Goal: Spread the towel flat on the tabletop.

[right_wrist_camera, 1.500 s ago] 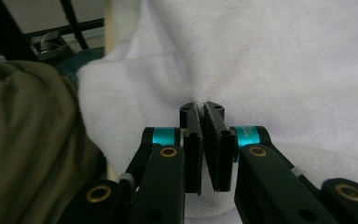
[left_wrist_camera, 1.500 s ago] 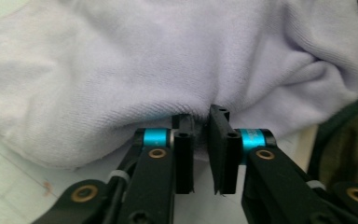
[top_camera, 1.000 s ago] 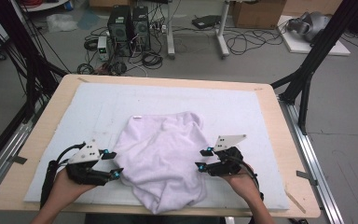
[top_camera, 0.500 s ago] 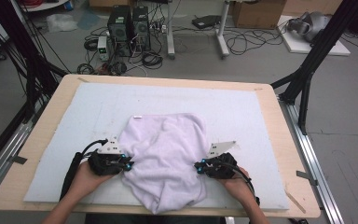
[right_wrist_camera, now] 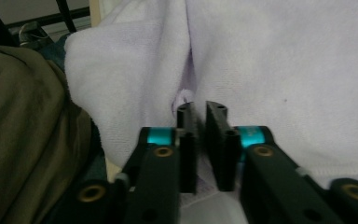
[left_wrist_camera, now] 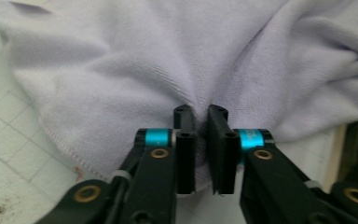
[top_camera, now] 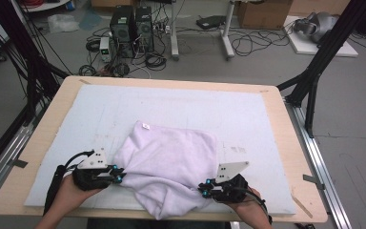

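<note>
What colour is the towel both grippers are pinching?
Pale lilac; the towel shows it best in the left gripper view.

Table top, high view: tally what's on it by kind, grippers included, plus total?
Lilac towel: 1
White mat under it: 1
Hand-held grippers, left gripper and right gripper, jaws pinching towel folds: 2
Total: 4

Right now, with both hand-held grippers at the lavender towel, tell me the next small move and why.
Probably lift both edges slightly and draw them apart. The left hand-held gripper and right hand-held gripper each pinch a fold of the lavender towel, though the jaws have just eased open a little. The towel lies bunched on the white mat, so spreading looks like the sensible step once the grip is firm.
</note>
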The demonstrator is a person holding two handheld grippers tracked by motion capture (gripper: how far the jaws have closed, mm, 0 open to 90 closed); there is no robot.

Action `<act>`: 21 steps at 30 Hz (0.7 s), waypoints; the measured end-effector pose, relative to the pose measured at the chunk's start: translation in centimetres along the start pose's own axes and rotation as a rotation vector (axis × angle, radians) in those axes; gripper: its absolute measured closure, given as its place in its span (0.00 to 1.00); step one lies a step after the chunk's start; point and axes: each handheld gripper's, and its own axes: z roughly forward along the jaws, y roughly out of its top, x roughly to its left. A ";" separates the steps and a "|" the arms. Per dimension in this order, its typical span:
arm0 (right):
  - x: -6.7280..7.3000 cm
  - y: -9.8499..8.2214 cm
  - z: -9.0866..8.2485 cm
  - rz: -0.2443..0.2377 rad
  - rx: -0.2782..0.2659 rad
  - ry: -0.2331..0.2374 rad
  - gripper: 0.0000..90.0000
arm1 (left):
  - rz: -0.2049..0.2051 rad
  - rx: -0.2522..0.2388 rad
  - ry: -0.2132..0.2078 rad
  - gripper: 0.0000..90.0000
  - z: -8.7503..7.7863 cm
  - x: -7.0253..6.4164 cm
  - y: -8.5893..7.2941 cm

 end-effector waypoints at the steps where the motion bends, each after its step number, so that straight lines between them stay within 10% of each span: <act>1: -0.3 0.1 -0.4 -0.001 -0.016 -0.015 0.81 | -0.003 -0.013 0.006 0.68 -0.3 0.1 0.1; 6: -2.6 0.6 -0.9 0.063 -0.073 -0.036 0.67 | -0.044 -0.035 0.032 0.53 -0.7 1.8 0.6; 11: -2.9 1.0 1.3 0.068 -0.048 -0.004 0.56 | -0.055 0.039 -0.032 0.61 1.8 2.5 0.3; 21: -2.3 0.5 3.4 0.023 0.036 0.039 0.95 | -0.024 0.069 -0.045 0.97 2.6 1.5 -0.7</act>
